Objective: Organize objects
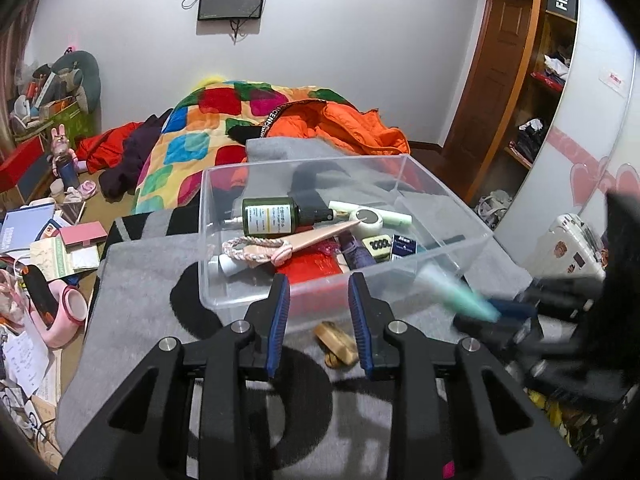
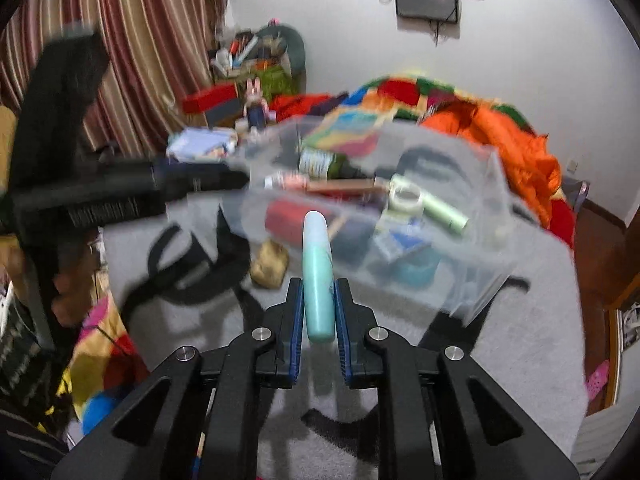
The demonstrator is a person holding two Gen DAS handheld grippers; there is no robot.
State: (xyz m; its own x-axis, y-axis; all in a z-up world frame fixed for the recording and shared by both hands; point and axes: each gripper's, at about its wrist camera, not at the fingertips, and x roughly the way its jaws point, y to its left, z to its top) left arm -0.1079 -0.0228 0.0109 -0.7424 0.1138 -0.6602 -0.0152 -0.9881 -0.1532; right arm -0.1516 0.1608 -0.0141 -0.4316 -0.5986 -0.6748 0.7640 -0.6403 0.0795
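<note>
A clear plastic bin (image 1: 440,216) sits on a grey blanket (image 1: 140,280) and holds a green bottle (image 1: 272,216), a pink rope loop (image 1: 256,248), a red pouch (image 1: 312,268) and several small items. My left gripper (image 1: 318,292) is open and empty just in front of the bin's near wall. A small gold object (image 1: 336,344) lies on the blanket below it. My right gripper (image 2: 318,296) is shut on a mint-green tube (image 2: 318,272), held near the bin (image 2: 480,280). The tube also shows blurred in the left wrist view (image 1: 460,292).
A patchwork quilt (image 1: 192,136) and an orange jacket (image 1: 344,120) lie behind the bin. Clutter of books and boxes (image 1: 36,240) covers the floor at left. A white suitcase (image 1: 572,244) and a wardrobe (image 1: 540,80) stand at right.
</note>
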